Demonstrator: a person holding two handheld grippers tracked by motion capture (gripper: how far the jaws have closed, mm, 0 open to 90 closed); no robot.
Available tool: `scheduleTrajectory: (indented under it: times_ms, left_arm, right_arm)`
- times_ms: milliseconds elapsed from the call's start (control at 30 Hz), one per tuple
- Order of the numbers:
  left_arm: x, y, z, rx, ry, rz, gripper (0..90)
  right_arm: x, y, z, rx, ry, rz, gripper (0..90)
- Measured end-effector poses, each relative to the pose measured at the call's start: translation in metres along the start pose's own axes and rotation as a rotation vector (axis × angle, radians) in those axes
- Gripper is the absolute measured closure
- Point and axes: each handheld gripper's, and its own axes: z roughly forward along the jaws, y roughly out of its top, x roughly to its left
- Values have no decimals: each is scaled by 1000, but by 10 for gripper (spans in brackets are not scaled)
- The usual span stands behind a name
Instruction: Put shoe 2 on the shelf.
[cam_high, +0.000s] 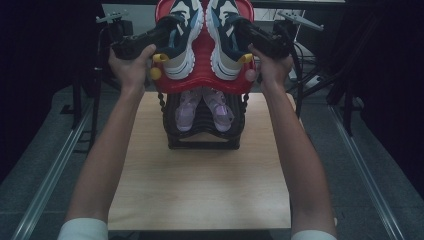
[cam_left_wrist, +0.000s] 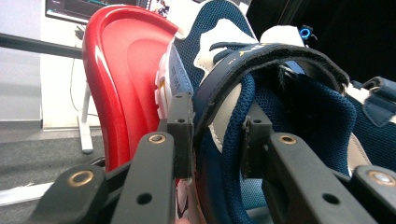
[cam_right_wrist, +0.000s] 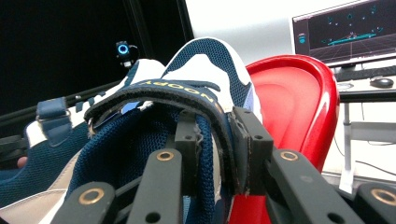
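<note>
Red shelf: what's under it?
Under the red shelf sits a pair of pink shoes on the black rack. Their toes and the rack's back are hidden beneath it.

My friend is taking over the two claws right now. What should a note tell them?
Left claw: shut on the collar of the left blue shoe.
Right claw: shut on the strap side of the right blue shoe.
Both shoes rest side by side on the red top tray of the shoe rack.
A pair of purple shoes sits on the shelf below.
Done: both blue shoes gripped.
Left: whether they go on or come off cannot be told; keep both grips even.
</note>
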Motion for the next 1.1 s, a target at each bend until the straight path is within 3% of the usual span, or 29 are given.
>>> scheduleTrajectory:
  times_ms: [133, 333, 500, 800, 1100]
  left_arm:
    - [-3, -1, 2, -8, 16, 3, 704]
    - [-8, -5, 6, -12, 19, 18, 652]
    - [-11, -7, 8, -10, 2, 26, 591]
    - [-3, -5, 7, -17, -54, -26, 446]
    - [-2, 3, -7, -38, -88, -33, 398]
  right_arm:
    - [6, 1, 3, 28, -6, -55, 711]
    - [14, 3, 11, 66, -32, -86, 674]
    - [12, 1, 15, 70, 2, -67, 641]
    - [5, -2, 16, 76, 46, -22, 487]
    - [3, 1, 12, 57, 78, -14, 455]
